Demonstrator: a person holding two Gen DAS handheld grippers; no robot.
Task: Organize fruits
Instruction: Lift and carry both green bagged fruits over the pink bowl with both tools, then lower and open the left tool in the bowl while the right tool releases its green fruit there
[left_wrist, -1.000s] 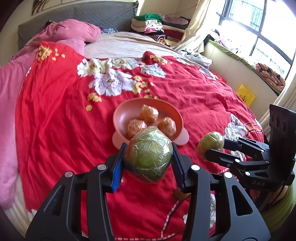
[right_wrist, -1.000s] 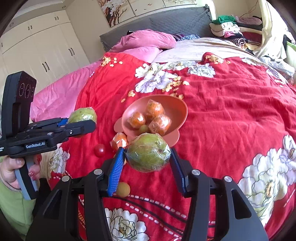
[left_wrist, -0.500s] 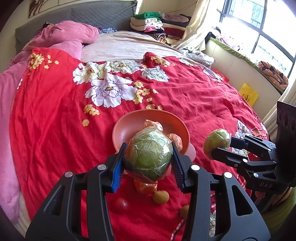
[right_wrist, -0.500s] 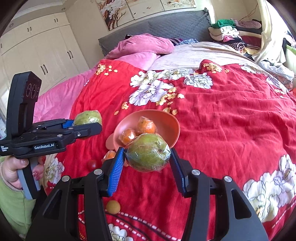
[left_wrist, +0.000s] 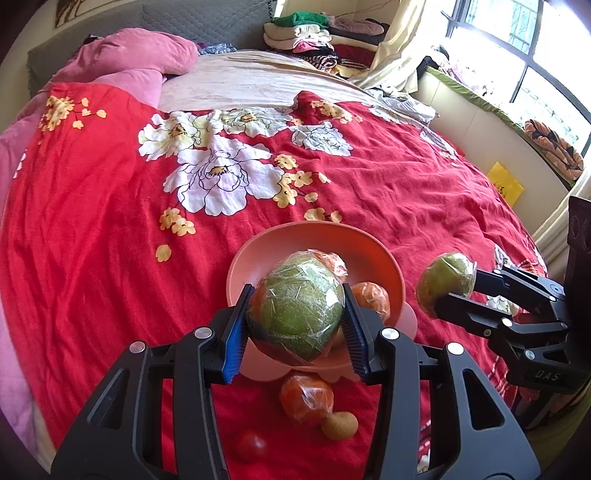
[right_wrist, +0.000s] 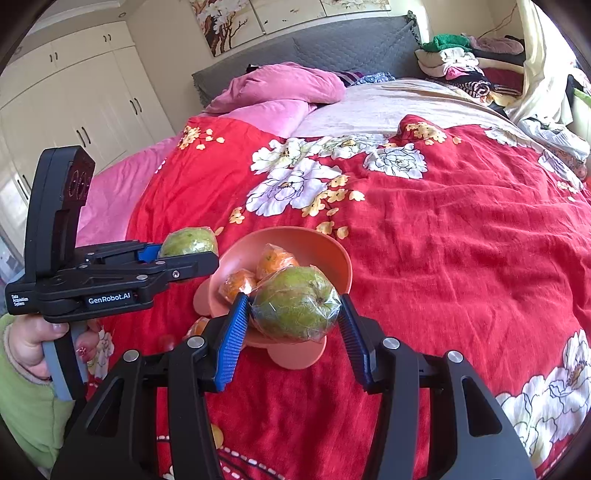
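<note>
A red flowered bedspread (left_wrist: 388, 192) covers the bed. The pink bowl (left_wrist: 258, 251) on it is half hidden behind the left tool (left_wrist: 295, 317), which clamps a film-wrapped green fruit (left_wrist: 295, 306). The right tool (right_wrist: 291, 317) grips another wrapped green pear (right_wrist: 295, 302). Wrapped oranges (right_wrist: 273, 260) sit partly hidden inside the bowl; a small red fruit (left_wrist: 251, 445) blurs below.

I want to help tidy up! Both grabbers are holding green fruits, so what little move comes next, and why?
Probably ease the left gripper forward over the orange plastic bowl and let go: its film-wrapped green fruit hangs at the bowl's near rim, and wrapped oranges already lie inside.
</note>
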